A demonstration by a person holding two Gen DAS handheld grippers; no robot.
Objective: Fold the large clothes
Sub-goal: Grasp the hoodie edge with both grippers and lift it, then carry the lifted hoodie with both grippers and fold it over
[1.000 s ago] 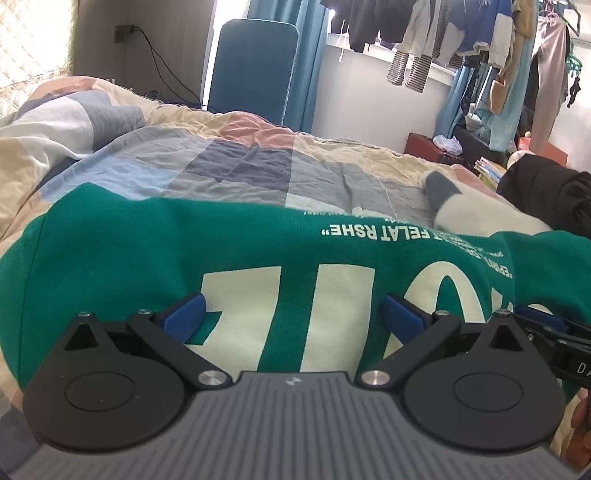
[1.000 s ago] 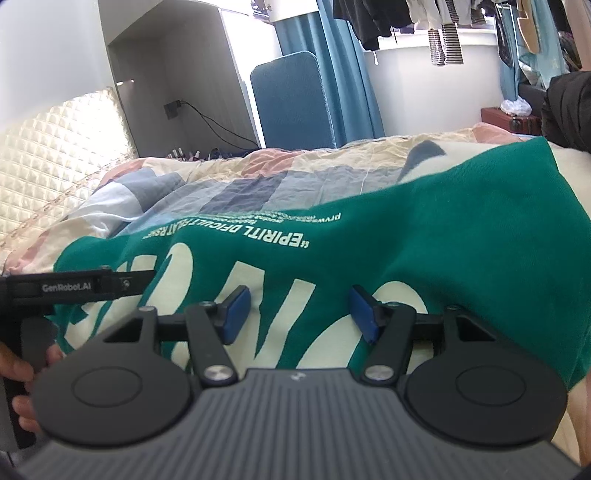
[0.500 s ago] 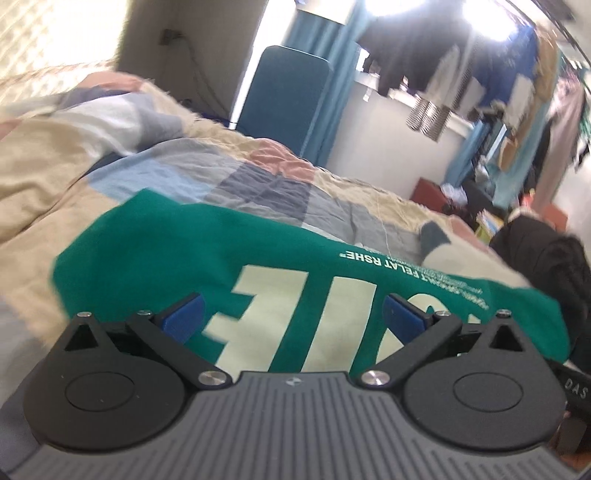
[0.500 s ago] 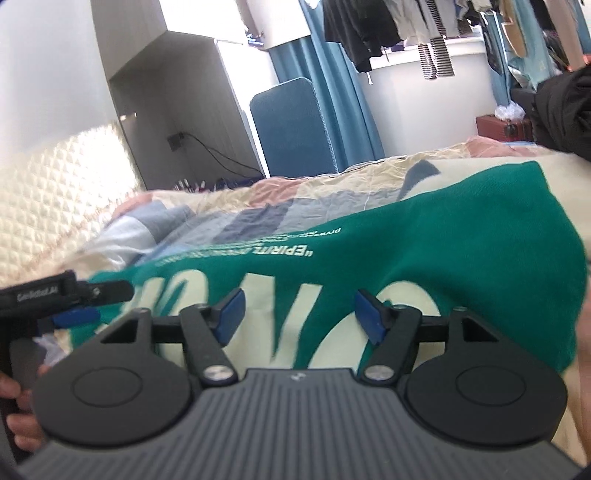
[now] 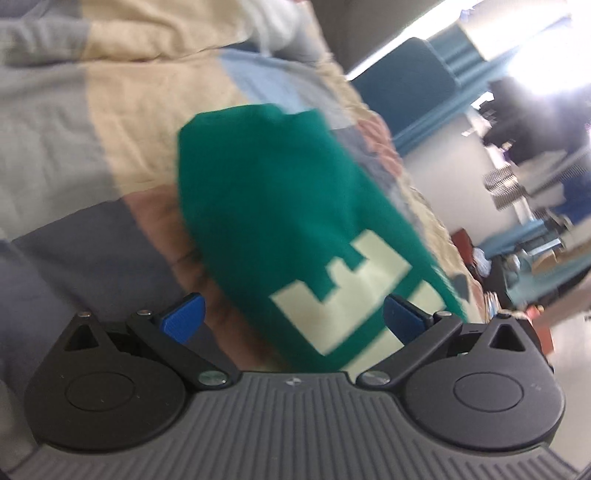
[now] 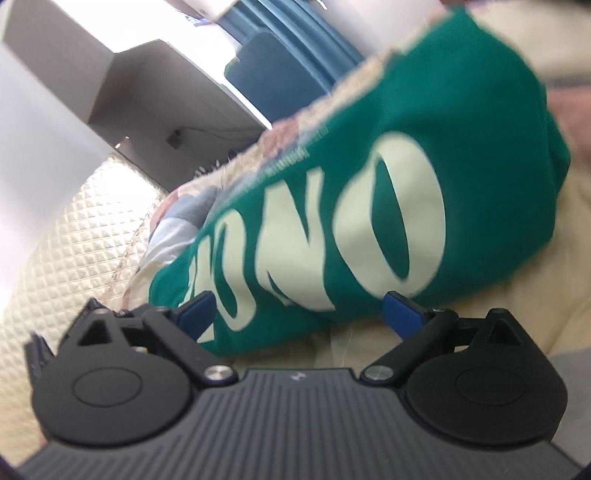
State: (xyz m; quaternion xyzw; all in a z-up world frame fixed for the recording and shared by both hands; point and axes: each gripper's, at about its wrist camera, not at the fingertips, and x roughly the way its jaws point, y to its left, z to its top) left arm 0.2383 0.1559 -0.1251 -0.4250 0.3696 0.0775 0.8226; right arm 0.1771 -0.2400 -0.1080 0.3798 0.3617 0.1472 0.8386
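— Left claw [image 5: 293,319]?
— Spread wide, blue fingertips [image 5: 184,317] well apart, gripping nothing. Green sweatshirt [image 5: 280,225] seen lying between and beyond the tips, no pad pressing on it.
— And the right claw [image 6: 299,312]?
— Also spread wide, jaws just opened further, holding nothing. Same green sweatshirt [image 6: 369,192] in the gap ahead, cloth lying free of both pads.
— Where exactly?
— Flat on the bed, on top of a patchwork quilt [image 5: 85,122] in beige, grey, pink and pale blue blocks. Folded into a long band, with large cream lettering [image 6: 354,225] facing up and a line of small print above it, too blurred to read.
— Anything else around?
— Quilted cream headboard [image 6: 81,229] at the left of the right view. Blue chair back [image 6: 273,70] beyond the bed, teal curtain [image 6: 306,33] behind that. Hanging clothes [image 5: 535,147] in the far right of the left view, badly blurred. Both views tilted sharply.
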